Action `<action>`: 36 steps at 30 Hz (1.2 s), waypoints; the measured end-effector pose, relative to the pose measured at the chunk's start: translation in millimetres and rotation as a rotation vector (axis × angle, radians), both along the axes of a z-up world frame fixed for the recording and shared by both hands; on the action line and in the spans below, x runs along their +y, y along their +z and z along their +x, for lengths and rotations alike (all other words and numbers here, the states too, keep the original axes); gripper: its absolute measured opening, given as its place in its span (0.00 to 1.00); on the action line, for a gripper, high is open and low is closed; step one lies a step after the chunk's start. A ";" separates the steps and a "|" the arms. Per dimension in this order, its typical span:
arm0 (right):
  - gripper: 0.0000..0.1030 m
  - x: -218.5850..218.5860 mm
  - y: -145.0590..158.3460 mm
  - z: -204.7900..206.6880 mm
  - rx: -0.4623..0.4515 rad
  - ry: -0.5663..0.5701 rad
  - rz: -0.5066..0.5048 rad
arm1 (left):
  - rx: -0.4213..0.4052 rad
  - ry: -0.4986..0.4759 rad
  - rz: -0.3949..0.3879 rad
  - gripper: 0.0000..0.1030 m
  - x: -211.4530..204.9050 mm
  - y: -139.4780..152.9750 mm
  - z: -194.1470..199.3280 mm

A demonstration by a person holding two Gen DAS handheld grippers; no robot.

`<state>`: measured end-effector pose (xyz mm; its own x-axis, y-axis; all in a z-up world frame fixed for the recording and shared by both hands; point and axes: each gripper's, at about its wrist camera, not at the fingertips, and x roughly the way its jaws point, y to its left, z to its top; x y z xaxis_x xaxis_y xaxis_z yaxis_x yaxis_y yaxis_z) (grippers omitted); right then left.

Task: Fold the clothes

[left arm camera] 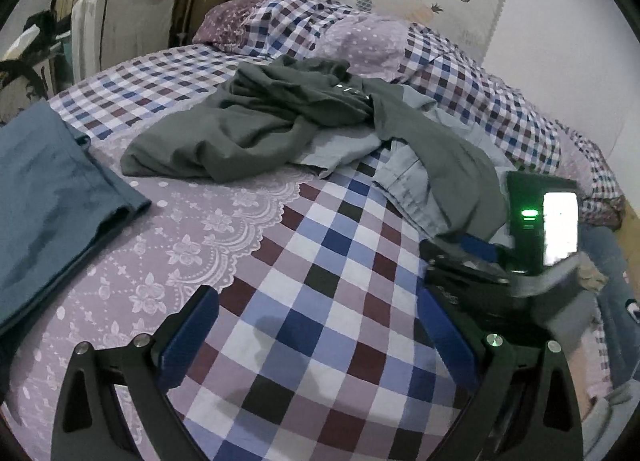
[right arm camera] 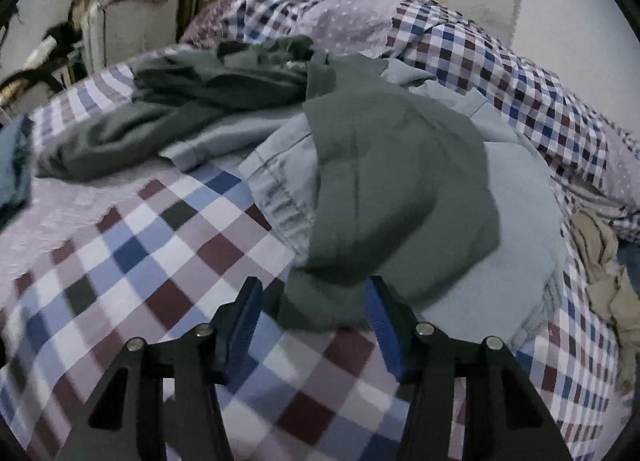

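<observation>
A crumpled dark green garment (left arm camera: 256, 129) (right arm camera: 384, 189) lies across a pale blue-grey garment (left arm camera: 416, 181) (right arm camera: 520, 221) on the checked bed sheet (left arm camera: 320, 261) (right arm camera: 140, 261). My right gripper (right arm camera: 314, 289) is partly open at the green garment's near edge. That edge lies between its blue pads (right arm camera: 244, 321), and there is a gap at the left pad. In the left wrist view the right gripper (left arm camera: 460, 257) shows at the right by the clothes. My left gripper (left arm camera: 316, 301) stands wide open over bare sheet, holding nothing.
A folded teal garment (left arm camera: 52, 197) lies at the bed's left edge. Checked and dotted pillows (left arm camera: 360, 41) are heaped at the back against a pineapple-print hanging. Boxes and bundles (left arm camera: 120, 21) stand at the back left. A beige cloth (right arm camera: 600, 261) lies at the right.
</observation>
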<state>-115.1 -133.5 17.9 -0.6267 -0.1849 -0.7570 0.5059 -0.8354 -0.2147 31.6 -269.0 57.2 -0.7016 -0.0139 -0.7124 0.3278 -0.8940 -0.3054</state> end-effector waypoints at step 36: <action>0.03 319.5 149.3 46.6 0.297 -0.519 0.109 | 0.082 -0.045 0.064 0.92 9.9 12.2 4.2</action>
